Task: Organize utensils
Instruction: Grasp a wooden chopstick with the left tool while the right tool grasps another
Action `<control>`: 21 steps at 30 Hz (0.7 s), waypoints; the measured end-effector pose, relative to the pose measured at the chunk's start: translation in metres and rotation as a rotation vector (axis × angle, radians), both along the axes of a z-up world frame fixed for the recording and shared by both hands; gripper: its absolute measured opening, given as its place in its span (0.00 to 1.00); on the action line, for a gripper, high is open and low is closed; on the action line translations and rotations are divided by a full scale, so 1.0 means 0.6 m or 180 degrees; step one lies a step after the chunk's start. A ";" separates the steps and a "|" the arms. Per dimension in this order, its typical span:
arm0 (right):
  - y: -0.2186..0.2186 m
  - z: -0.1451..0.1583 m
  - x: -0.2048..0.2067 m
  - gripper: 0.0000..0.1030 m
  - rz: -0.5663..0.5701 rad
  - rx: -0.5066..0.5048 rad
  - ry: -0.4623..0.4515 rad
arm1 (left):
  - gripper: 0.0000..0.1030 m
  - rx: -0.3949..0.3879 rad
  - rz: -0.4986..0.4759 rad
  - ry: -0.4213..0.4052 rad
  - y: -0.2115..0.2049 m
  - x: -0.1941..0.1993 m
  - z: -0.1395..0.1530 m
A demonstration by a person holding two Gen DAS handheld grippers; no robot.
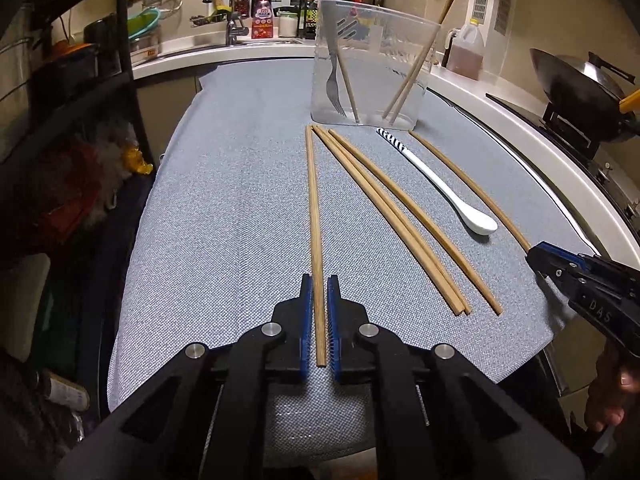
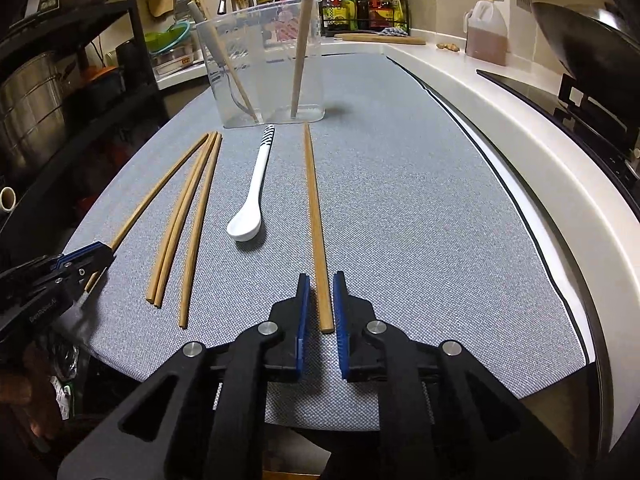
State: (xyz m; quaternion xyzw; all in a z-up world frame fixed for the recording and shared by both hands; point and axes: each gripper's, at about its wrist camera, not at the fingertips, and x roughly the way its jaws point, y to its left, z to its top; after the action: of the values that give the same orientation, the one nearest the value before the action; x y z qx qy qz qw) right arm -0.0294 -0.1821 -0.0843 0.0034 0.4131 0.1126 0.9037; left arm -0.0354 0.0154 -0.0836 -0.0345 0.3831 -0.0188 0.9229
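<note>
On the gray cloth surface (image 1: pixel 240 200) lie five wooden chopsticks and a white spoon (image 2: pixel 250 192), all just in front of a clear tub (image 1: pixel 372 64). Inside the tub stand a fork (image 1: pixel 332 76) and more chopsticks. Left gripper (image 1: pixel 319 292) sits low with its jaws a little apart around the near end of the leftmost chopstick (image 1: pixel 314 220), not pinching it. Right gripper (image 2: pixel 321 292) does the same around the rightmost chopstick (image 2: pixel 314 208), with gaps on both sides. Three chopsticks (image 2: pixel 188 220) lie between, left of the spoon.
</note>
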 end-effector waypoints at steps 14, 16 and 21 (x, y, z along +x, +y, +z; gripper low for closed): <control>0.007 -0.002 0.004 0.15 -0.0003 -0.0026 -0.0020 | 0.08 0.0046 -0.0007 -0.0053 -0.007 0.000 -0.001; 0.008 -0.001 0.006 0.15 0.0000 -0.0026 -0.0019 | 0.08 0.0047 -0.0007 -0.0051 -0.006 -0.001 -0.001; 0.013 -0.001 0.009 0.15 0.0004 -0.0040 -0.0015 | 0.08 0.0050 -0.0009 -0.0052 -0.006 -0.001 -0.001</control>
State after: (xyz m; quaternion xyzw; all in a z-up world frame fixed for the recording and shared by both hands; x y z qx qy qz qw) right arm -0.0238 -0.1742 -0.0847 -0.0029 0.4118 0.1106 0.9046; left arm -0.0358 0.0117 -0.0843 -0.0266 0.3757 -0.0173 0.9262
